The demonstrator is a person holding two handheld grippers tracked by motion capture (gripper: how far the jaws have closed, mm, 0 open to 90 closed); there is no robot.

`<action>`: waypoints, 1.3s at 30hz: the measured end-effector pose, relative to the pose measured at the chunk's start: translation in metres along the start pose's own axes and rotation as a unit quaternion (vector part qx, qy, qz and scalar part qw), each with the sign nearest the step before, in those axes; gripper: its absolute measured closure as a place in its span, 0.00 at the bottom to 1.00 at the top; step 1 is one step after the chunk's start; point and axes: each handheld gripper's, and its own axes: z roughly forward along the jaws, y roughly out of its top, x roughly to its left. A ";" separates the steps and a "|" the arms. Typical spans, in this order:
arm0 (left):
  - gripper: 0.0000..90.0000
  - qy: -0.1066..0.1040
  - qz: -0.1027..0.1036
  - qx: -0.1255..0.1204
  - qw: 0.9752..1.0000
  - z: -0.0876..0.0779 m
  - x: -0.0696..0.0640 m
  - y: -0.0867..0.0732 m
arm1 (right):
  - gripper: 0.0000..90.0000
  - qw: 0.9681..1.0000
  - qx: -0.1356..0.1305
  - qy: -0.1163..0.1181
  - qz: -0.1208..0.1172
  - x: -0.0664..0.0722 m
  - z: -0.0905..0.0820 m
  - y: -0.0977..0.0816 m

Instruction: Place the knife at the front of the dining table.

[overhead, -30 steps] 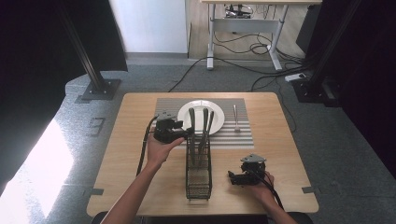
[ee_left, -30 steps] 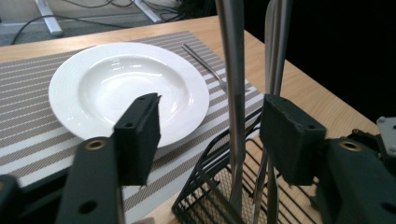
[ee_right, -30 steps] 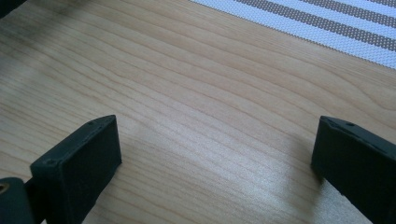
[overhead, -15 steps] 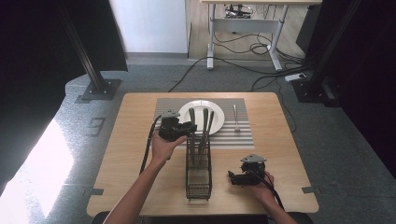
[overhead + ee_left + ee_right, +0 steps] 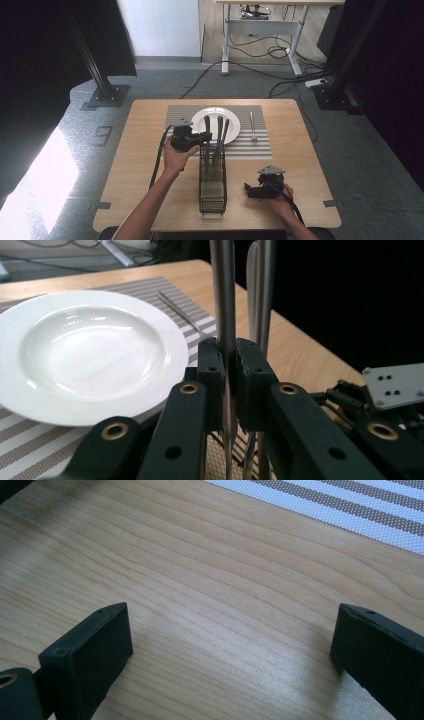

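Place setting looks partly done, by my read: white plate sits on the striped placemat at the far centre of the counter, and one utensil already lies on the mat at the plate's 3 o'clock. About three dark handles stand in the wire cutlery caddy at the plate's 6 o'clock, so those are probably left to lay out.

Near side: right tongs rest low at the caddy's 3 o'clock, aimed toward it, hand behind them near the counter's near edge. In the right gripper view the jaws stand wide apart with bare wood between, holding nothing.

Farther: left tongs sit at the caddy's 11 o'clock, level, forearm coming up from the near edge, wrist bent toward the handles. Their jaws have just been closing; in the left gripper view both pads pinch a grey upright cutlery handle. Grasp made, lift-out not yet done; handle stands in the caddy.
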 end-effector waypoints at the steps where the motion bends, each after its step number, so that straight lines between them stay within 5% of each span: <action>1: 0.93 -0.001 0.000 -0.004 1.000 0.000 0.000 0.000 | 0.04 1.000 0.000 0.000 0.000 0.000 0.000 0.000; 9: 0.93 0.001 0.014 -0.025 1.000 -0.005 -0.008 0.003 | 0.04 1.000 0.000 0.001 0.000 0.000 0.000 0.000; 22: 0.93 -0.006 0.045 -0.063 0.997 -0.028 -0.029 0.032 | 0.04 1.000 0.000 0.002 -0.002 0.000 0.000 0.000; 39: 0.93 0.004 0.060 -0.125 0.990 -0.083 -0.040 0.067 | 0.05 1.000 0.000 0.002 -0.001 0.000 -0.001 0.000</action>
